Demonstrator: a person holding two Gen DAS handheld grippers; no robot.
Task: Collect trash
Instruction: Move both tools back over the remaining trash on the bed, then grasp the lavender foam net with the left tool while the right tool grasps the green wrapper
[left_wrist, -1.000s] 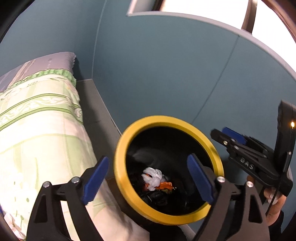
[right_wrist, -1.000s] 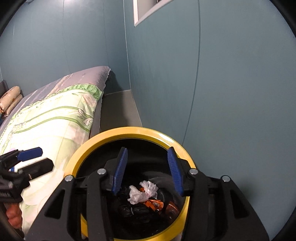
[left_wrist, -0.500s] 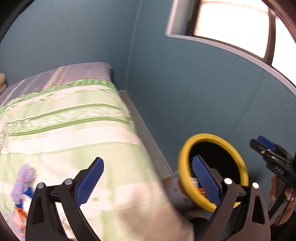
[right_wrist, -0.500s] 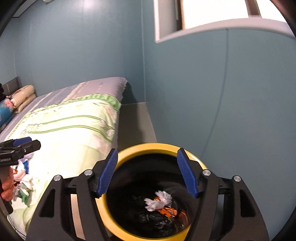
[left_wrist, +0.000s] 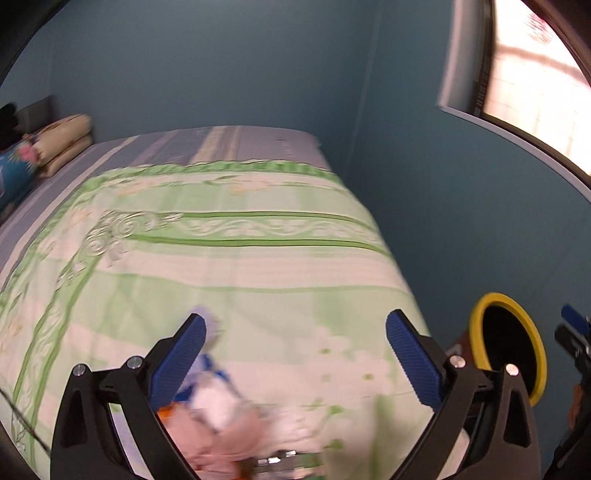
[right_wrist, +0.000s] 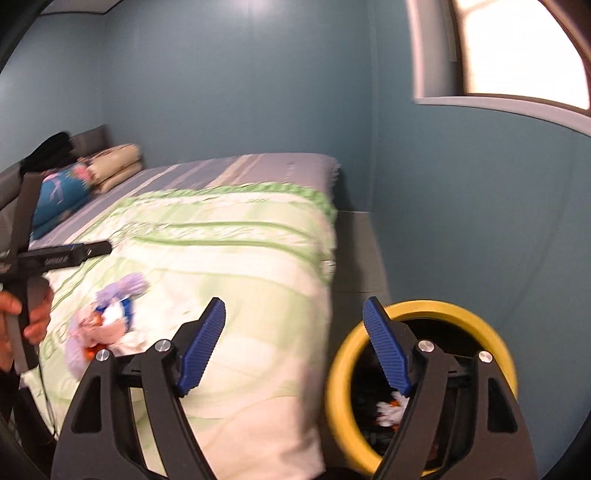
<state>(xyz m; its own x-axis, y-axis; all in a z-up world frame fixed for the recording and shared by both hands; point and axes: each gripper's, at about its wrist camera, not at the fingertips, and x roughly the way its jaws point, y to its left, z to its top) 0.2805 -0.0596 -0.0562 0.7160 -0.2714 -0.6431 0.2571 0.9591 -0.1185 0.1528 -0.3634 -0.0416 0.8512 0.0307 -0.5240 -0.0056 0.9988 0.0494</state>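
Note:
A blurred pile of trash (left_wrist: 218, 406), white, pink, blue and orange scraps, lies on the green-and-white quilt (left_wrist: 258, 266). My left gripper (left_wrist: 293, 328) hangs over the quilt just beyond the pile, open, with nothing between its fingers. The pile (right_wrist: 107, 321) also shows left of my right gripper (right_wrist: 294, 310), whose jaws are opening with nothing between them. A black bin with a yellow rim (right_wrist: 343, 365) stands beside the bed, under the right finger. White and orange scraps (right_wrist: 391, 410) lie inside it. The bin's rim (left_wrist: 480, 321) sits far right in the left wrist view.
Folded bedding and a blue pillow (right_wrist: 62, 192) lie at the head of the bed. Blue walls close in behind and on the right, under a window (right_wrist: 517, 51). A grey ledge (right_wrist: 362, 251) runs between bed and wall. A hand (right_wrist: 33, 317) holds the left tool.
Both views have swung away from the bin toward the bed. The left gripper moved left over the quilt to the trash pile. The right gripper's jaws have spread wider.

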